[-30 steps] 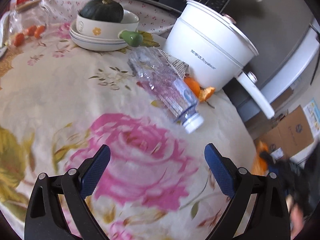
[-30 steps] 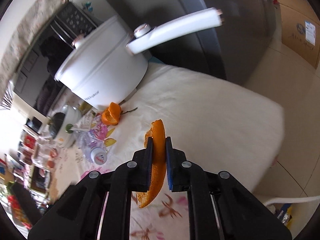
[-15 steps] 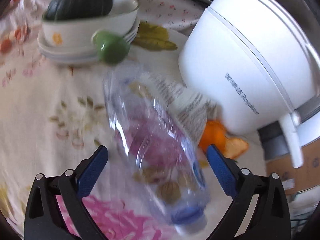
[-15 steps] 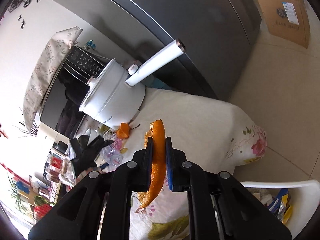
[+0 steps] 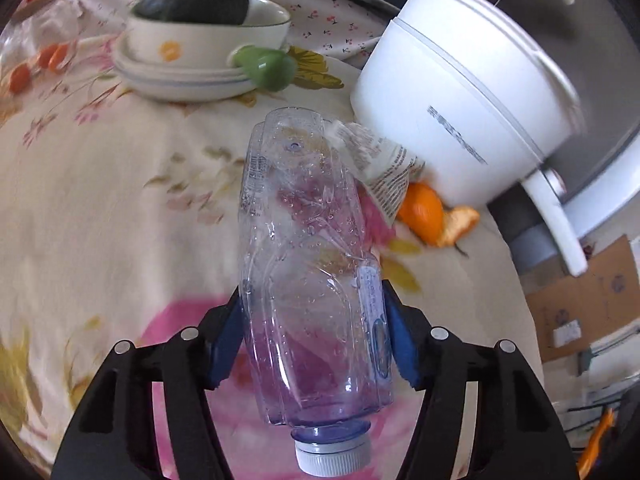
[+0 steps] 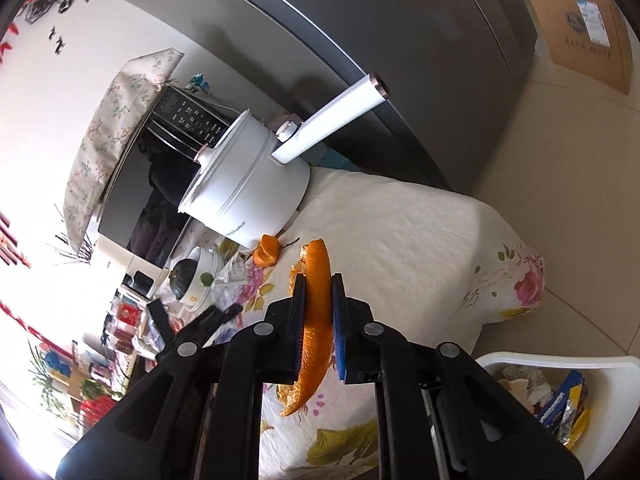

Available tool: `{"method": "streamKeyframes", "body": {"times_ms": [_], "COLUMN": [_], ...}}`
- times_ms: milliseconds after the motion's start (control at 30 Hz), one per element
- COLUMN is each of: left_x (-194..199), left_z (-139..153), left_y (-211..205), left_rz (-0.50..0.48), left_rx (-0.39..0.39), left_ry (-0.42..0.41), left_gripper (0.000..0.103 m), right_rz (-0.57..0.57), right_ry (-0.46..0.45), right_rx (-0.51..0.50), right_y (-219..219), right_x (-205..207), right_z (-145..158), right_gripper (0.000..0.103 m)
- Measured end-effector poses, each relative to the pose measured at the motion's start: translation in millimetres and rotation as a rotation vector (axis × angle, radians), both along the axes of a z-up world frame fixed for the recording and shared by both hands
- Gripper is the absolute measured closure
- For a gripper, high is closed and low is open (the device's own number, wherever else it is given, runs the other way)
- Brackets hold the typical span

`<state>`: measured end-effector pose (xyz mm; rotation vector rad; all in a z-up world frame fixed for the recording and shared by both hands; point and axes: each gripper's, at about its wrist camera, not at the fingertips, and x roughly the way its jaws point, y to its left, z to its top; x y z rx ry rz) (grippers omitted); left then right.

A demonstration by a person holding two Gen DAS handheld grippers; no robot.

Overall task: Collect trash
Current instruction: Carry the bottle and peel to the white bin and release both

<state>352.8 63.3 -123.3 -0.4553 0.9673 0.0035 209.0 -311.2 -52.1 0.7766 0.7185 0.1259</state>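
Both wrist cameras look down, sharing the white pot (image 5: 460,92).

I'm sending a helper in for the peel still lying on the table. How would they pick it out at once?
Start at the big white pot with the long handle on the flowered tablecloth. At its base, beside the crushed clear bottle's torn label, lies the orange peel. It is the only bright orange scrap there; the other peel piece is already clamped in the right tool.
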Motion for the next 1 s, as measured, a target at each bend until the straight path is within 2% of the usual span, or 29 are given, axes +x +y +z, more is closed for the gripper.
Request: {"method": "streamKeyframes", "body": {"times_ms": [267,367,500,600,700,1000], "left_x": [-68,-84,-107,-115,-126,-146], "left_z": [2,7,25,38,53,66], "left_y": [6,-3,-25,-43,-61,-102], "left_rz": [-0.044,-0.070,-0.130,-0.185,-0.238,-0.381], "left_rx": [-0.060,-0.120,-0.139,-0.163,-0.151,-0.184], "left_ry": [-0.025,-0.032,-0.114,-0.163,-0.226,-0.243], "left_gripper": [0.041,0.041,0.041,0.041,0.041,0.041], "right_rz": [0.028,0.031,0.018,-0.011,-0.033,-0.120], "right_ry": [0.004,0.000,-0.009,-0.009,-0.009,0.010], "right_rx": [-0.065,-0.106,-0.164,-0.209,-0.239,-0.246], "right_y": [7,9,7,2,-4,-22], "right_x": [-19,-31,-50,-67,-83,-129], "right_z": [2,4,7,7,7,-2], "right_gripper": [0.092,0.092,0.092,0.092,0.092,0.092]}}
